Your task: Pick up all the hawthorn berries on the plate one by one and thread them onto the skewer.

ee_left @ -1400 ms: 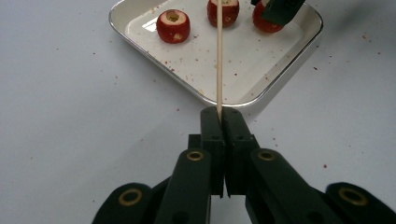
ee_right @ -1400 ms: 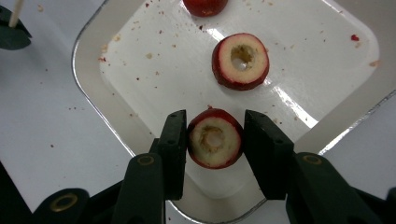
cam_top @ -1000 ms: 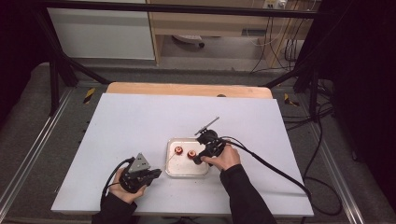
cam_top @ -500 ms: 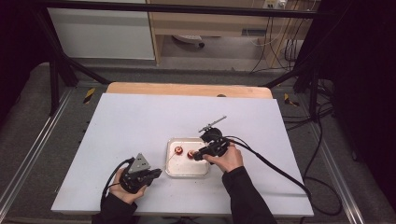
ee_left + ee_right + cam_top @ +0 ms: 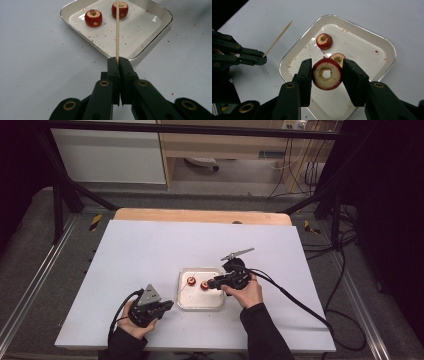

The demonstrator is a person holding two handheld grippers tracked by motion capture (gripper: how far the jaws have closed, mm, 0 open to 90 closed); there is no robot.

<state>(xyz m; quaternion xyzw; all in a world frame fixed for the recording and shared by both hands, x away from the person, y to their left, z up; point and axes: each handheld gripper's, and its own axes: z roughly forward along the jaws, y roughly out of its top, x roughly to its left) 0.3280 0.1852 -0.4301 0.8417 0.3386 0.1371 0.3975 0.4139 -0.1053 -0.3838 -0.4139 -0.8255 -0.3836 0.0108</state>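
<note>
- Left gripper [image 5: 167,305], near the worktop's [image 5: 150,245] front edge, left of the tray [image 5: 200,306]: we find its jaws clenched on a thin wooden skewer [image 5: 117,30], whose long axis runs from the jaws out over the tray.
- Tray, mid-worktop: we count two cored red fruit pieces [image 5: 93,18] lying in it.
- Right gripper [image 5: 327,76], over the tray's right side: its jaws stand partly open, grasping a cored red fruit ring [image 5: 327,74]; its hole faces the camera, with the skewer tip well off to that view's left.
</note>
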